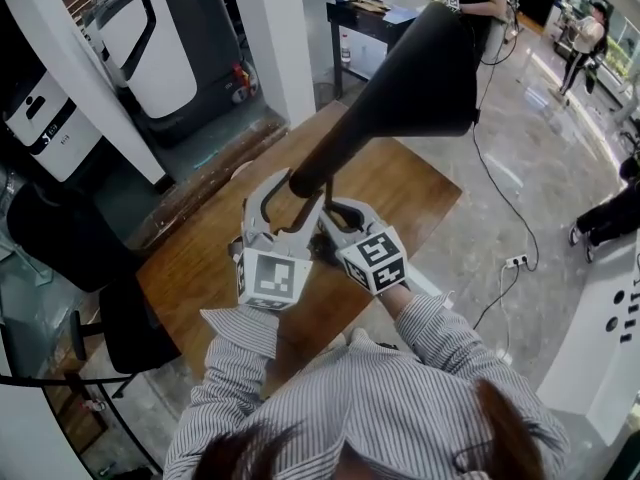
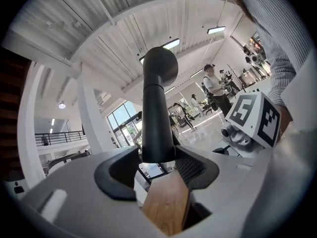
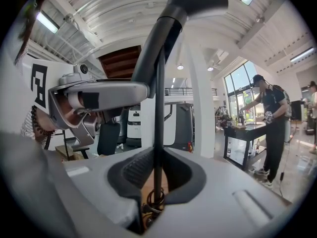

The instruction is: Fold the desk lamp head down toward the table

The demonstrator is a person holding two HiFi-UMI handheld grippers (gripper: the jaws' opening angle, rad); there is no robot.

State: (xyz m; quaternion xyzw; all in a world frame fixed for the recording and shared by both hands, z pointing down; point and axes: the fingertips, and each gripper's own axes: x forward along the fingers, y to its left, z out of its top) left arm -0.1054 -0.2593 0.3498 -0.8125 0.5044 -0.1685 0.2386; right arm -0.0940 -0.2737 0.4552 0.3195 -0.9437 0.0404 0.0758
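Note:
A black desk lamp stands on the wooden table (image 1: 405, 193), its cone head (image 1: 425, 73) raised toward the upper right on a thick arm (image 1: 335, 153). My left gripper (image 1: 293, 196) is open, with the base of that thick arm (image 2: 156, 123) between its pads and a gap on the left side. In the left gripper view my left gripper (image 2: 157, 165) shows wood between the jaws. My right gripper (image 1: 326, 230) is lower, shut on the lamp's thin stem (image 3: 158, 133). In the right gripper view my right gripper (image 3: 157, 175) has the stem and coiled cable in its narrow gap.
The table ends close on the right. On the floor there lie a black cable (image 1: 495, 193) and a power strip (image 1: 517, 261). A black chair (image 1: 125, 323) stands at the left, and a white pillar (image 1: 280, 38) and a machine (image 1: 150, 43) behind. People stand by a dark table (image 1: 385, 13).

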